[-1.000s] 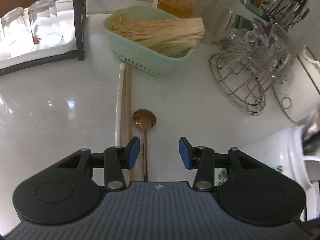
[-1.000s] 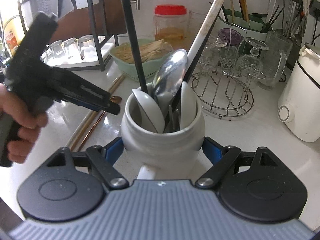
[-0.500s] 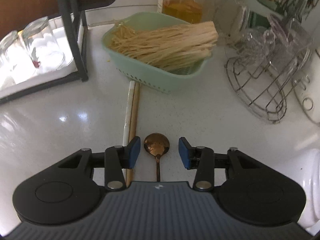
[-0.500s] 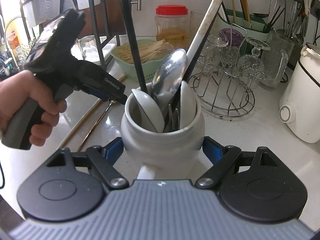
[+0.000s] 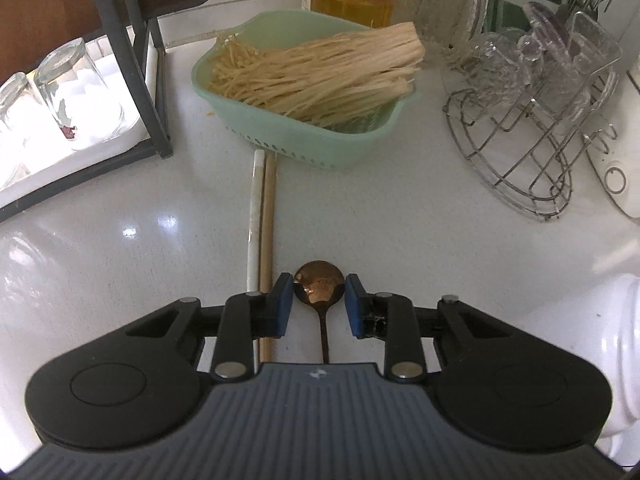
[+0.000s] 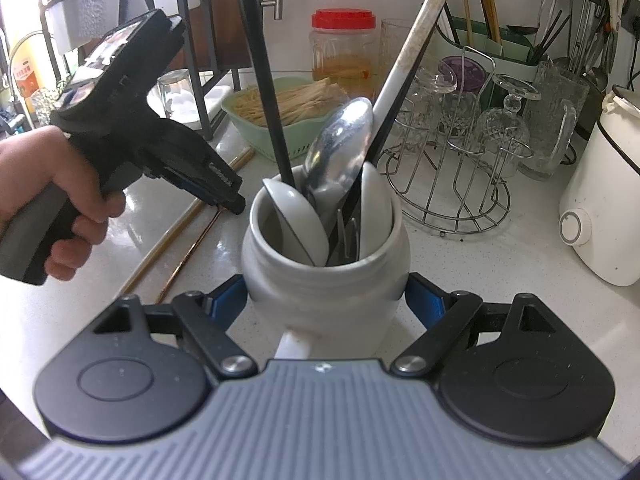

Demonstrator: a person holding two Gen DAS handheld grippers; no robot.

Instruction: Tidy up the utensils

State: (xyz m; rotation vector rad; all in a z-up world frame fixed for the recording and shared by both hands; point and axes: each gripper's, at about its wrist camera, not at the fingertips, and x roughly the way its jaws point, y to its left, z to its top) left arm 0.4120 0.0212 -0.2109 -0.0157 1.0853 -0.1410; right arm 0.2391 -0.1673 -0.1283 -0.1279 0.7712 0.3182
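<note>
Copper-coloured, the small spoon [image 5: 319, 288] lies flat on the white counter [image 5: 120, 240], its bowl directly between the left gripper [image 5: 316, 304] pads, which are closing on it with slivers of gap either side. Its handle runs straight back under the gripper (long axis in line with the fingers, so the squeeze lands across the bowl). Two chopsticks [image 5: 262, 216] lie parallel, just left. The right gripper [image 6: 326, 300] is clamped on the white ceramic utensil crock [image 6: 326, 280], well right of the spoon.
</note>
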